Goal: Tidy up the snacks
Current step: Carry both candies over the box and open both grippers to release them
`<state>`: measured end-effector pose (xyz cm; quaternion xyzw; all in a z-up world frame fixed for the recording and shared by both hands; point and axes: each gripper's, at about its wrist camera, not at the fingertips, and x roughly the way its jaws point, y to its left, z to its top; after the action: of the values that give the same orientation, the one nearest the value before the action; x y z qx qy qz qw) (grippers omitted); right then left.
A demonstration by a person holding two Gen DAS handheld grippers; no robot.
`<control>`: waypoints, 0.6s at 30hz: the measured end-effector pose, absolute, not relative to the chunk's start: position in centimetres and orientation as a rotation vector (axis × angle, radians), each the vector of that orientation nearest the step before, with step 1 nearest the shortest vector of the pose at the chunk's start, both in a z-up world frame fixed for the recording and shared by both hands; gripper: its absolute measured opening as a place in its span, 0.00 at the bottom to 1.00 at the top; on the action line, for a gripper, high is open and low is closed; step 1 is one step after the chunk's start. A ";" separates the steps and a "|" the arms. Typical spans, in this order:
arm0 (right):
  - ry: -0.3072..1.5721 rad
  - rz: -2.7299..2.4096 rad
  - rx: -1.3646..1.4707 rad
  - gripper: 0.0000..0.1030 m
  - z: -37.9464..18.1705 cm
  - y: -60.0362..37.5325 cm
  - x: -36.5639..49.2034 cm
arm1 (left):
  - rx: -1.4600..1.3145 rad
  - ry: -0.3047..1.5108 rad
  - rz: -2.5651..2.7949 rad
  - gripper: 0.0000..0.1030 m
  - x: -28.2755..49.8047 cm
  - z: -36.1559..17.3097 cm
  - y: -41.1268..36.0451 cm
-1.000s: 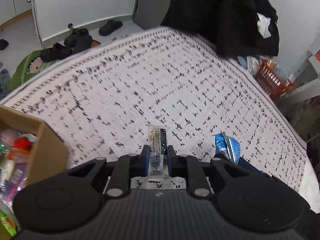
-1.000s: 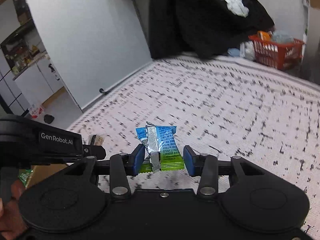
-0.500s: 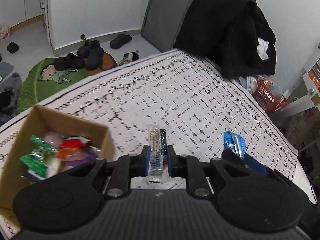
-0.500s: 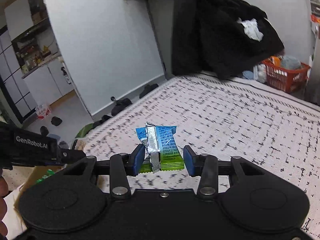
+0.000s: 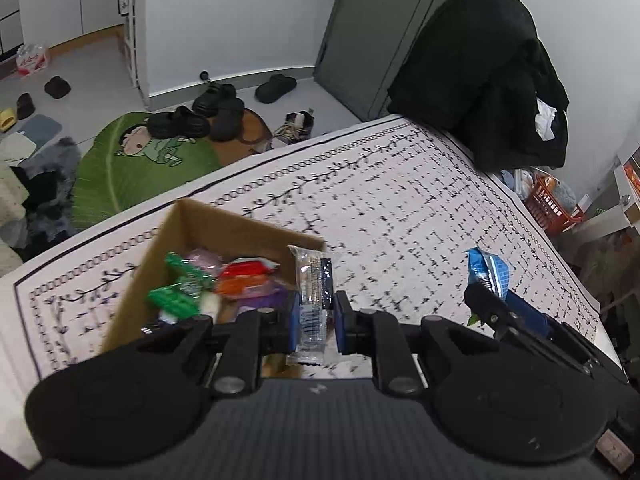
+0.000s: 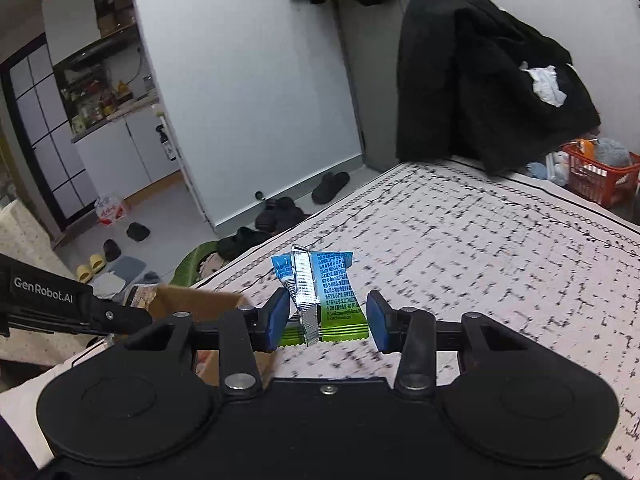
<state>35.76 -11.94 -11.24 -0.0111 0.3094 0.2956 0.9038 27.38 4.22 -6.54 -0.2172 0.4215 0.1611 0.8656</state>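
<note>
Both grippers carry light, crinkly packets: my left gripper [image 5: 316, 322] is pinched tight on a clear-wrapped snack [image 5: 313, 300] just right of the cardboard box [image 5: 192, 226], my right gripper [image 6: 328, 320] clamps a blue-green packet [image 6: 324, 292] across its width. I judge both films slippery and crushable; the flat middle grips best. Stiff box walls stand on the soft patterned bedspread [image 5: 420, 208].

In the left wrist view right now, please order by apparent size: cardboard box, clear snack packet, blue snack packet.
1. cardboard box
2. clear snack packet, in the left gripper
3. blue snack packet, partly hidden by the right gripper, so its rank is unsure
</note>
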 end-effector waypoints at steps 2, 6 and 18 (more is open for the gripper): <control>0.642 0.621 -0.031 0.40 -11.2 -11.2 35.1 | -0.461 0.883 0.346 0.16 26.6 -6.4 4.8; 0.643 0.641 -0.047 0.40 -11.0 -10.0 33.7 | -0.480 0.881 0.373 0.16 24.9 -6.4 6.1; 0.633 0.685 -0.090 0.40 -10.4 -7.0 30.4 | -0.517 0.898 0.415 0.16 21.1 -6.7 9.0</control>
<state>30.42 -6.97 -10.41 -0.0435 0.3052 0.3302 0.8921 21.06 8.96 -6.68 -0.2452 0.4259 0.1969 0.8484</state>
